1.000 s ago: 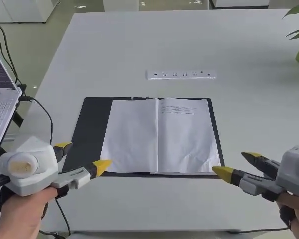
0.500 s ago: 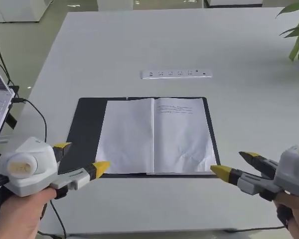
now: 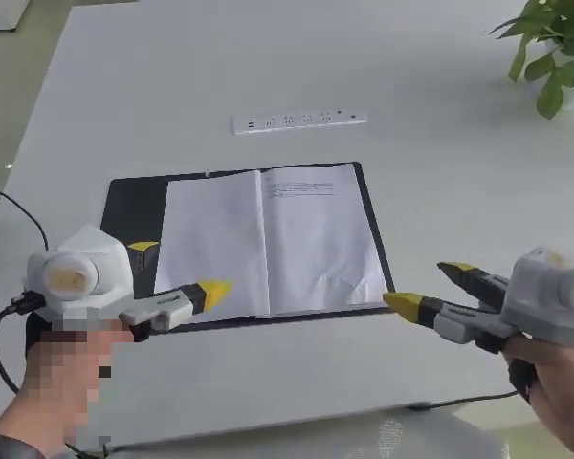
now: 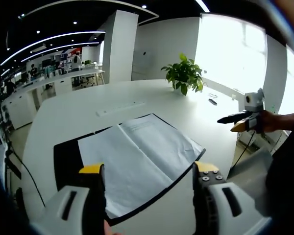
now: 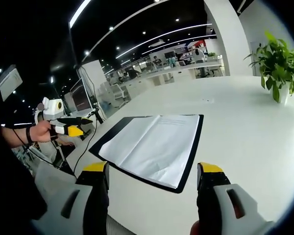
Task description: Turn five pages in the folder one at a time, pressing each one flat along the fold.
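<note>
A black folder (image 3: 132,208) lies open on the white table, white pages (image 3: 268,239) spread flat on both sides of the fold. The right page carries a few printed lines at its top. My left gripper (image 3: 177,271) hovers over the folder's near left corner, jaws open and empty. My right gripper (image 3: 430,287) hangs just off the folder's near right corner, open with nothing between its yellow tips. The folder (image 4: 137,156) lies ahead of the left jaws in the left gripper view, and the folder (image 5: 157,147) likewise in the right gripper view.
A white power strip (image 3: 298,121) lies beyond the folder. A potted plant (image 3: 550,48) stands at the far right. A black cable (image 3: 19,225) runs along the left edge, another cable (image 3: 459,400) near the front edge.
The head camera has swung right and tilted, so the laptop at the left has left the picture. Both grippers hold about the same places by the folder's near corners, still open.
</note>
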